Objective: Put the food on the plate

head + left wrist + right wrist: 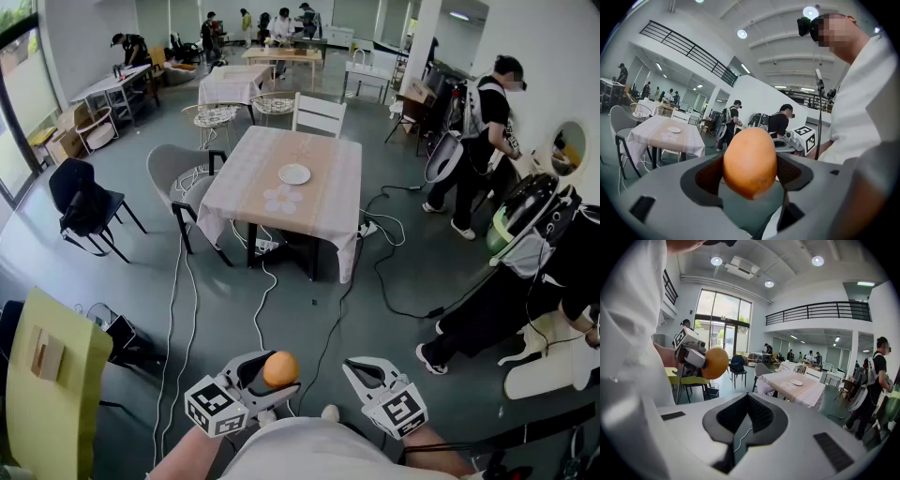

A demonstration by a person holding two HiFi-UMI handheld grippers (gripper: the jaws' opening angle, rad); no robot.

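An orange round food point(280, 368) sits between the jaws of my left gripper point(270, 373), low in the head view; the pads press on both its sides point(750, 161). My right gripper point(364, 371) hangs beside it with the jaws shut and nothing between them point(747, 404). From the right gripper view the food point(715, 363) and the left gripper point(689, 352) show at upper left. A white plate point(294, 173) lies on the cloth-covered table point(328, 211) far ahead across the floor, also visible as the plate point(674, 130) and the plate point(796, 382).
Grey chairs point(178, 178) and a white chair point(318, 113) ring the table. Cables point(264, 291) trail over the floor between me and it. A yellow-green chair point(52, 394) stands at lower left, a black chair point(84, 202) further left. People point(483, 141) work along the right side.
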